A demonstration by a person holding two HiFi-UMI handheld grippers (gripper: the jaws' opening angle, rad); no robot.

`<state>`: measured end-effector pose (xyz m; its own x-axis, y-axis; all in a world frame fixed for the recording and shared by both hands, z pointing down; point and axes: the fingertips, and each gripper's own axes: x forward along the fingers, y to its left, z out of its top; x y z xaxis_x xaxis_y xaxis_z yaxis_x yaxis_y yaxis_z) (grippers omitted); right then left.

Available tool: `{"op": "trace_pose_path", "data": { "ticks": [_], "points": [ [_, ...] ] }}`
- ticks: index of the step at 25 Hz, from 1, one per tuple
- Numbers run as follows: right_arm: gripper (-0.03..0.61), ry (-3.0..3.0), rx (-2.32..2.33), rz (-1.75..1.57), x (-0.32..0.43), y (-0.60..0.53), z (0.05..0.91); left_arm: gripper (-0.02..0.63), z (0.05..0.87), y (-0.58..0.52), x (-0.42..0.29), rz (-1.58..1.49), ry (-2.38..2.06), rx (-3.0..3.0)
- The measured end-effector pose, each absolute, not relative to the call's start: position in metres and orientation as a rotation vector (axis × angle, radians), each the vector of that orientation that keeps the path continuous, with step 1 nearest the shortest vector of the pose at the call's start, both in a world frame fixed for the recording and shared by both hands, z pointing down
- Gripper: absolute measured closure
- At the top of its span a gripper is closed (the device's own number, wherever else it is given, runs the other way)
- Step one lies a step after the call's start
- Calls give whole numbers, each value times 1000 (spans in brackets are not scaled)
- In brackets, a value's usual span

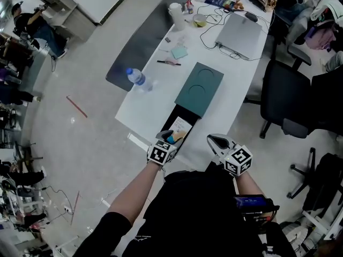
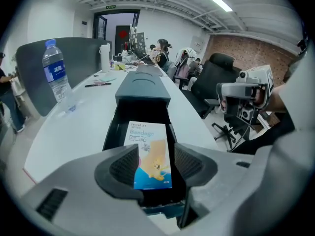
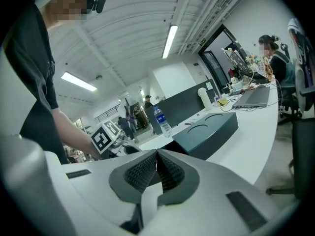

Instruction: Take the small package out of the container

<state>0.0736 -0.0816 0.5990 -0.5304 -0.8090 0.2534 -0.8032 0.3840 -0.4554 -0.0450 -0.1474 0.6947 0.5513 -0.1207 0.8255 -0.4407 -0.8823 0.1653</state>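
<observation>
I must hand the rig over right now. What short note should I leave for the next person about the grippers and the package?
Left gripper: open, jaws on either side of the small package, not pressing on it.
Right gripper: shut, empty, held beside the container.
Things: the package lies inside the black container; the teal lid covers only its far part.
Done: container open, left gripper in place.
Left: grip the package and lift it out.
</observation>
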Motion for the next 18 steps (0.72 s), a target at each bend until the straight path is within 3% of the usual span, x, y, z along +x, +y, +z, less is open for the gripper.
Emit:
{"op": "trace_pose_path", "data": {
  "ticks": [6, 18],
  "points": [
    [552, 2577, -1535, -866, 80, -79, 601, 287, 712, -155, -49, 1409, -433, 2346],
    [552, 2532, -1575, -886, 93, -81, 607, 259, 723, -165, -36, 1555, -336, 2285]
  ]
}}
